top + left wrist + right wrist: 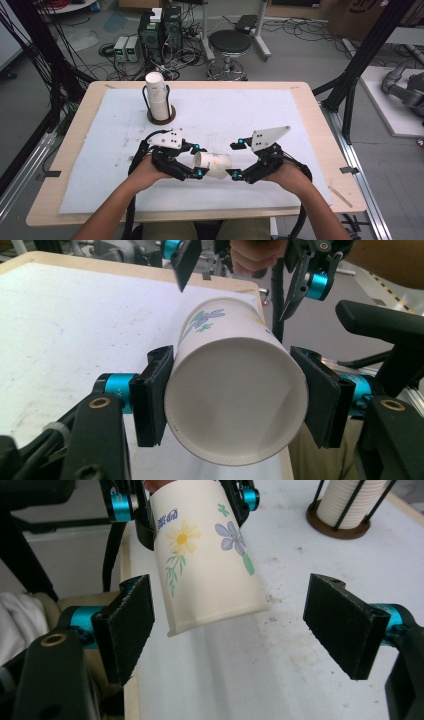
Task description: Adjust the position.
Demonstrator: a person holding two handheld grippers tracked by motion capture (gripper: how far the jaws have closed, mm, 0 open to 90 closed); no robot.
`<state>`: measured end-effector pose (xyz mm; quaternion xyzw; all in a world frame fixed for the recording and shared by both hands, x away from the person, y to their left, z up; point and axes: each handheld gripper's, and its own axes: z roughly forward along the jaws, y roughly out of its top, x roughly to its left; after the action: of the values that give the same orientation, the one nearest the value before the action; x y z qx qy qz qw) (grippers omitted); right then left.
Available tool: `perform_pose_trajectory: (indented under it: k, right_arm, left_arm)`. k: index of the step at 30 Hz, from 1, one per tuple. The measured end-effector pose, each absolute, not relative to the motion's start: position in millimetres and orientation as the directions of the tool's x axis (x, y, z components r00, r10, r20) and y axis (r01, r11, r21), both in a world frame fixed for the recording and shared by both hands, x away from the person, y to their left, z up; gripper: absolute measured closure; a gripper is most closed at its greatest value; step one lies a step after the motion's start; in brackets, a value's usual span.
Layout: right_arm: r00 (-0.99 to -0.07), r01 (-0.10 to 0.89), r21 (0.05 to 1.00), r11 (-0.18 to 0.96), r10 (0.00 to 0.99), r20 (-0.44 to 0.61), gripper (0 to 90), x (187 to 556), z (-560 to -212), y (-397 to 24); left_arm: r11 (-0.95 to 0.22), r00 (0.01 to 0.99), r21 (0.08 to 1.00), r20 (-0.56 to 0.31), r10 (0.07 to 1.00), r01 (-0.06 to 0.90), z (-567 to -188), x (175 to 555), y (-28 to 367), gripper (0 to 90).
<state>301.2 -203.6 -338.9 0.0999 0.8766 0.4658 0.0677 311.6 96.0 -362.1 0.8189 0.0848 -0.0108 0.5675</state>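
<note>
Just one loose paper cup (235,390), empty, is clamped in the left gripper (199,161); the right gripper (238,159) gapes around its base, untouching. Beyond, one rack (160,116) holds stacked cups (158,95).

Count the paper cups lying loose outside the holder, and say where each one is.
1. The flowered paper cup is held sideways above the mat, clamped near its rim by the left gripper. More cups sit nested in the cup holder; their number cannot be told.

I'm working in a lab: computer towers (160,30), tangled cables (115,55) and a stool (229,47) are crowding the floor behind my table (310,107).
</note>
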Motion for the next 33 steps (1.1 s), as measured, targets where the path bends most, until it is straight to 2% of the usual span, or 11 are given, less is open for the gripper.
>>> perform_pose_trajectory:
  k: [8, 18, 33]
  right_arm:
    - [-0.952, 0.153, 0.88, 0.449, 0.306, 0.009, 20.8, 290, -361, -223]
    - [-0.947, 0.211, 0.929, 0.303, 0.299, 0.117, 20.8, 284, -393, -239]
    - [-0.964, 0.17, 0.937, 0.305, 0.247, 0.095, 20.0, 287, -389, -228]
  left_arm:
    - [-0.303, 0.986, 0.943, -0.104, 0.134, 0.14, -364, 309, 98, 37.0]
    - [-0.27, 0.988, 0.954, -0.099, 0.12, 0.129, -365, 306, 98, 37.0]
    - [-0.243, 0.992, 0.964, -0.086, 0.091, 0.106, -364, 302, 98, 37.0]
